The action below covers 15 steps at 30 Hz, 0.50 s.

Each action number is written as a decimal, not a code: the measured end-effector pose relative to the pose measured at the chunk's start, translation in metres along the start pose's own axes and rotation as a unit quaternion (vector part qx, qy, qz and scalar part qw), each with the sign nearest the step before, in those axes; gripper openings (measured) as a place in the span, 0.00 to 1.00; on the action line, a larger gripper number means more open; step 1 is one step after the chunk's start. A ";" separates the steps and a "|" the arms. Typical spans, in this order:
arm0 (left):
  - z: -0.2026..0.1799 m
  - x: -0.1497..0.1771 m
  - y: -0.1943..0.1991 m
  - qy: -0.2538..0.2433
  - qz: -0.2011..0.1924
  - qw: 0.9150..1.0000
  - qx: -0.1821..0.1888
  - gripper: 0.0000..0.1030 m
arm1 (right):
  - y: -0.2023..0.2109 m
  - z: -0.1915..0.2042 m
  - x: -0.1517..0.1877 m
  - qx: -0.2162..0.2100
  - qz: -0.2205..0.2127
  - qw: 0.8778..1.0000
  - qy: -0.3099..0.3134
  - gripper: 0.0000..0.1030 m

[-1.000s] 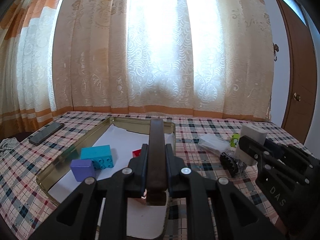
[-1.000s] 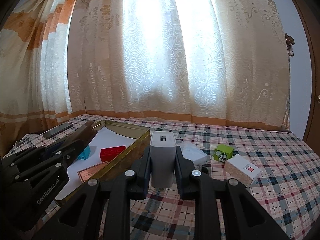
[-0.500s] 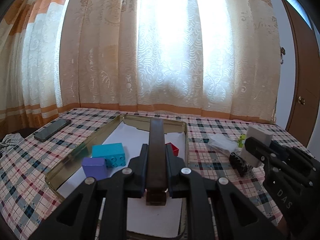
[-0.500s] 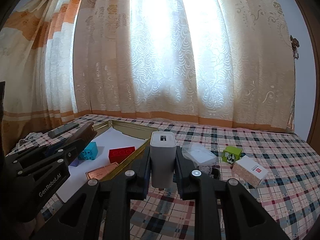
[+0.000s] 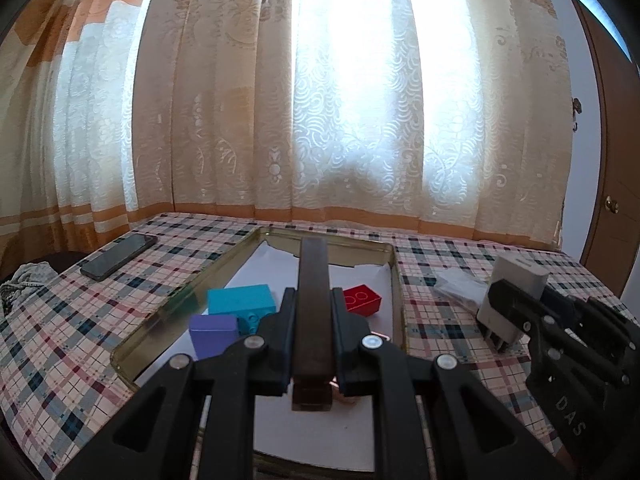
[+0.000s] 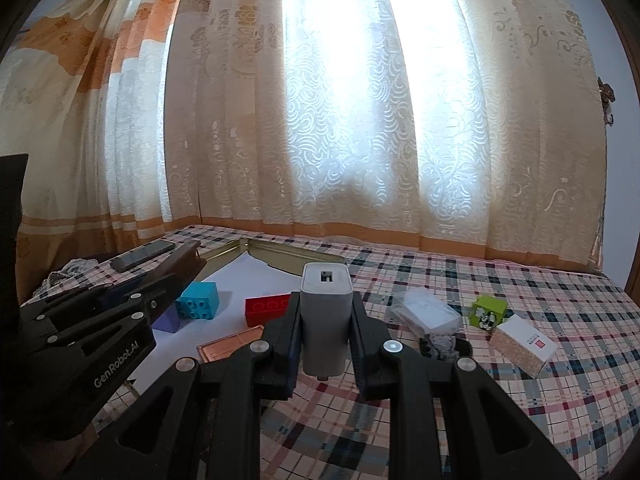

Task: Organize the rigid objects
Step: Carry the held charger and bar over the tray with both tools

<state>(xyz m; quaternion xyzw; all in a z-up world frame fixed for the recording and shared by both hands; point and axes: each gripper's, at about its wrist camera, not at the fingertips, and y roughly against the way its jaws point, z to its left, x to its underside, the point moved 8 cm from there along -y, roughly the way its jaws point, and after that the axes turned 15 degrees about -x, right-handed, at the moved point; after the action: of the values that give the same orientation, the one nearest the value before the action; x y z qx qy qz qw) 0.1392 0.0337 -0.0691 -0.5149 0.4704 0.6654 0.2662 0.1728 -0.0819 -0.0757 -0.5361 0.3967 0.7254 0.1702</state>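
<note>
Jaws clamped: left gripper [image 5: 312, 322] on dark bar [image 5: 314, 280]; right gripper [image 6: 326, 334] on charger [image 6: 325, 312].

Plaid cloth [image 6: 520, 360], red brick [image 6: 267, 309]

Backlit scene: window hidden behind full-width curtains [image 5: 320, 112], cream lace with swirl pattern, orange floral band on top, orange stripe near the hem. Daylight blows out two vertical strips in the middle; side panels stay dimmer, tan. Curtain hem drops just behind the far edge of the table. Table covered by a plaid tablecloth [image 6: 500, 412], pink/cream with dark blue and red lines, filling the lower part of both views. Right of the curtains: pale blue-grey wall [image 5: 570, 184], then a brown wooden door [image 5: 616, 184] with a round brass knob [image 5: 611, 204]. Small dark hook or ornament on the wall [image 6: 607, 94] by the curtain's right edge. Floor not visible.
</note>
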 end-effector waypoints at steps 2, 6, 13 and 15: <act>0.004 0.000 -0.001 0.002 0.002 1.000 -0.002 0.13 | -0.001 0.003 0.000 -0.002 0.000 1.000 0.001 0.23; 0.010 0.000 -0.003 0.005 0.004 1.000 -0.007 0.13 | -0.004 0.008 0.000 -0.008 0.002 1.000 0.004 0.23; 0.019 0.000 -0.007 0.006 0.006 1.000 -0.015 0.13 | -0.009 0.018 0.000 -0.017 0.004 1.000 0.010 0.23; 0.021 0.000 -0.008 0.007 0.006 1.000 -0.017 0.13 | -0.011 0.021 0.000 -0.020 0.005 1.000 0.011 0.23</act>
<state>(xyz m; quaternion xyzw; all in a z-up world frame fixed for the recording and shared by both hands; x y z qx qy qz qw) 0.1364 0.0562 -0.0712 -0.5213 0.4642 0.6711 0.2498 0.1666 -0.0591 -0.0774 -0.5452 0.3869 0.7282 0.1512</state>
